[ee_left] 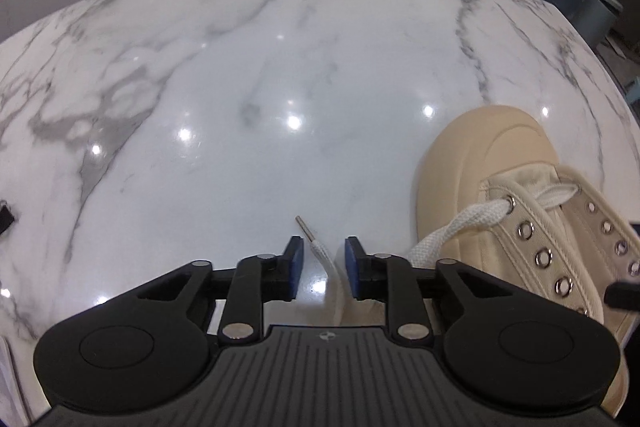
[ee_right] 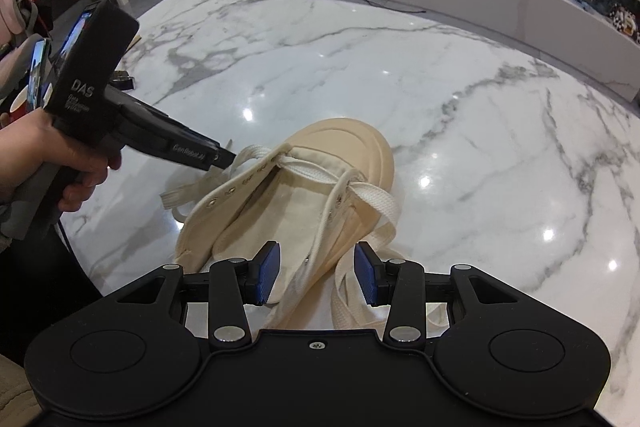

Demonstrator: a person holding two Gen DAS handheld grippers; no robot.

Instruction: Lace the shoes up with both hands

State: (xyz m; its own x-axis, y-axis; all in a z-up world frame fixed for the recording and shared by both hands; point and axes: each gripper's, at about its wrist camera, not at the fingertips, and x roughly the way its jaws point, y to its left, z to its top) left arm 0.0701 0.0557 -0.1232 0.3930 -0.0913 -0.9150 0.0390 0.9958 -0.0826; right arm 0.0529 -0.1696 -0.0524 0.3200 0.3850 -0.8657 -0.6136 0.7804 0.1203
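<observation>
Straddling the flat white woven shoelace [ee_left: 325, 259], the left gripper [ee_left: 325, 269] is gaping, unclamped; the right gripper [ee_right: 317, 277] is hovering wide apart above the cream canvas shoe [ee_right: 320, 163].

A big white table [ee_right: 460, 115] with grey lines like marble shines under the lights. A cream shoe [ee_right: 320, 163] sits on it. The white lace [ee_left: 320, 255] lies on the table beside the shoe. A small black thing [ee_right: 122, 79] lies near the far left edge.
</observation>
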